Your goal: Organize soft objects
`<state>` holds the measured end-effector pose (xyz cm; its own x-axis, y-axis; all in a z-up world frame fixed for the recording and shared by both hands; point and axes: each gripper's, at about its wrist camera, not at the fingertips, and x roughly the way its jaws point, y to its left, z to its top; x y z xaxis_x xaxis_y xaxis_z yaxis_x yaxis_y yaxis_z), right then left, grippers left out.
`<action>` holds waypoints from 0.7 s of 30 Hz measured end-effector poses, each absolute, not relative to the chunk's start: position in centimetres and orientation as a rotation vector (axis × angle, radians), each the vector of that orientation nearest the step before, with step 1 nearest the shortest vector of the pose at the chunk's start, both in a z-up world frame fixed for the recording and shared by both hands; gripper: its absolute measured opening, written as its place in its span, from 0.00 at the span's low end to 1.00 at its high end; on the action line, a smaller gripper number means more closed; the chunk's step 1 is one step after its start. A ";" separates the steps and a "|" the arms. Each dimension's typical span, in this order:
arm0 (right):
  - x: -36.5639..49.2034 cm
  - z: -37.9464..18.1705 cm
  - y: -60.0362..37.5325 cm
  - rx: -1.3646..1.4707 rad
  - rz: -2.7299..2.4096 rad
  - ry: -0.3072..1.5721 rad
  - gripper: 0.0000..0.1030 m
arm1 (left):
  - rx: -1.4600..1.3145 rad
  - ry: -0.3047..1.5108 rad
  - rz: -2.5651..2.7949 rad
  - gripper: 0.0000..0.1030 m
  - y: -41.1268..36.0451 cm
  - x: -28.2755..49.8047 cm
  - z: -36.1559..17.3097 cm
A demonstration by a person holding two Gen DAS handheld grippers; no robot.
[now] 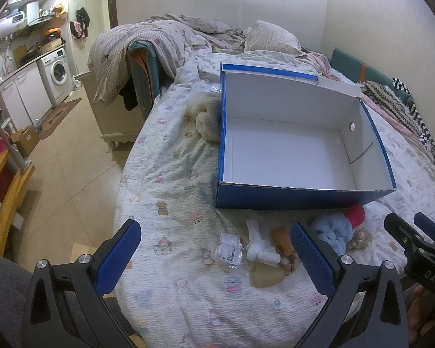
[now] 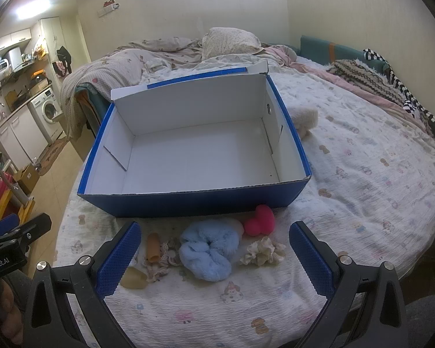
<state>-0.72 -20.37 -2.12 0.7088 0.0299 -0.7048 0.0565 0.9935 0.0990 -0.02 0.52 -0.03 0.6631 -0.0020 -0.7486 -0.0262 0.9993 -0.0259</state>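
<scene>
An open blue box (image 1: 301, 198) with a white, empty inside stands on the bed; it also shows in the right wrist view (image 2: 194, 201). In front of it lie a fluffy light-blue scrunchie (image 2: 207, 253) (image 1: 333, 232), a red heart-shaped plush (image 2: 259, 221) (image 1: 356, 214), a cream scrunchie (image 2: 261, 252) (image 1: 361, 239), a white cloth toy (image 1: 261, 246), a tan piece (image 1: 282, 239) (image 2: 153, 246) and a clear packet (image 1: 230, 250). My left gripper (image 1: 214, 258) is open above the white toy and packet. My right gripper (image 2: 214, 256) is open around the blue scrunchie.
A cream fluffy bundle (image 1: 207, 119) (image 2: 303, 119) lies beside the box. Rumpled quilts and a pillow (image 1: 271, 39) fill the bed's far end, knitted and striped clothes (image 2: 371, 84) its right side. The bed edge drops to the tiled floor (image 1: 63, 168) on the left.
</scene>
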 end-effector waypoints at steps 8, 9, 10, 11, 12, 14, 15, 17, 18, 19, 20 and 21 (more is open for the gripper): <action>-0.7 -2.1 -20.4 0.116 -0.016 0.783 1.00 | -0.036 0.846 0.014 1.00 0.4 0.0 0.0; -0.7 -2.1 -20.4 0.116 -0.015 0.783 1.00 | -0.036 0.846 0.013 1.00 0.4 0.0 0.0; -0.7 -2.2 -20.4 0.116 -0.015 0.783 1.00 | -0.035 0.846 0.014 1.00 0.4 0.0 0.0; -0.7 -2.2 -20.4 0.116 -0.015 0.783 1.00 | -0.035 0.847 0.014 1.00 0.4 0.0 0.0; -0.7 -2.2 -20.3 0.115 -0.016 0.783 1.00 | -0.036 0.847 0.014 1.00 0.4 0.0 0.0; -0.7 -2.2 -20.4 0.115 -0.015 0.782 1.00 | -0.035 0.847 0.015 1.00 0.4 0.0 0.0; -0.7 -2.1 -20.3 0.115 -0.015 0.783 1.00 | -0.036 0.846 0.015 1.00 0.4 0.0 0.0; -0.7 -2.1 -20.3 0.115 -0.015 0.783 1.00 | -0.036 0.846 0.015 1.00 0.4 0.0 0.0; -0.7 -2.1 -20.3 0.116 -0.015 0.783 1.00 | -0.037 0.846 0.015 1.00 0.5 0.0 0.0; -0.7 -2.1 -20.3 0.116 -0.015 0.783 1.00 | -0.037 0.846 0.015 1.00 0.4 0.0 0.0; -0.7 -2.2 -20.3 0.116 -0.015 0.783 1.00 | -0.039 0.846 0.015 1.00 0.6 0.0 0.0; -0.7 -2.1 -20.3 0.115 -0.016 0.783 1.00 | -0.038 0.846 0.015 1.00 0.6 0.0 0.0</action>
<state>-0.70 -20.32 -2.14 0.7091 0.0286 -0.7046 0.0569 0.9936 0.0975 0.03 0.59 -0.02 0.6627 -0.0016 -0.7489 -0.0289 0.9992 -0.0276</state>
